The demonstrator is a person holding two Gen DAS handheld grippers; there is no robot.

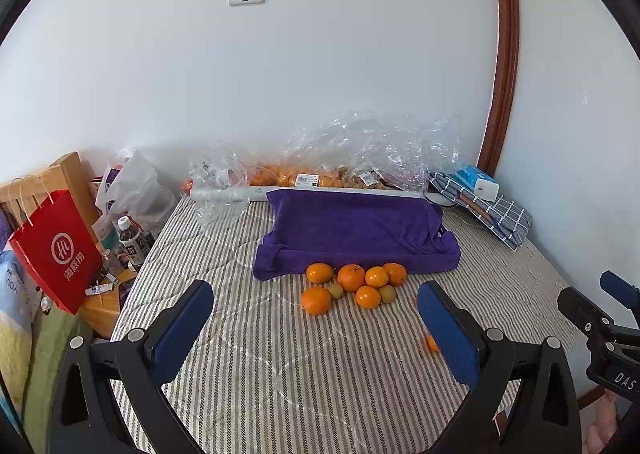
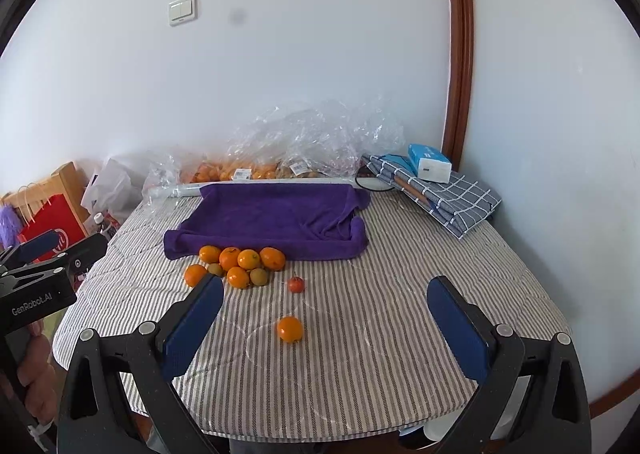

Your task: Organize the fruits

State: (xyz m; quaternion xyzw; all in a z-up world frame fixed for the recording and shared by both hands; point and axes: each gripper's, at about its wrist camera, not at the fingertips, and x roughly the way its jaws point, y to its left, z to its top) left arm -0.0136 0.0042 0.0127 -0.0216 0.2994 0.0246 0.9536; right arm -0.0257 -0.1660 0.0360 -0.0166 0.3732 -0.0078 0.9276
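A cluster of several oranges [image 1: 351,277] with two small brownish-green fruits [image 1: 335,290] lies on the striped cloth in front of a purple towel-covered tray [image 1: 352,230]. The cluster [image 2: 236,260] and tray [image 2: 276,216] also show in the right wrist view. One loose orange [image 2: 290,329] and a small red fruit [image 2: 296,284] lie apart, nearer me. The loose orange peeks out behind my left gripper's right finger [image 1: 432,343]. My left gripper [image 1: 316,318] is open and empty, short of the cluster. My right gripper [image 2: 326,308] is open and empty, the loose orange between its fingers' lines.
Clear plastic bags of fruit [image 1: 320,170] lie along the wall behind the tray. A folded checked cloth with a blue-white box [image 2: 430,164] sits at the back right. A red paper bag [image 1: 56,250], bottles and a wooden chair stand off the table's left edge.
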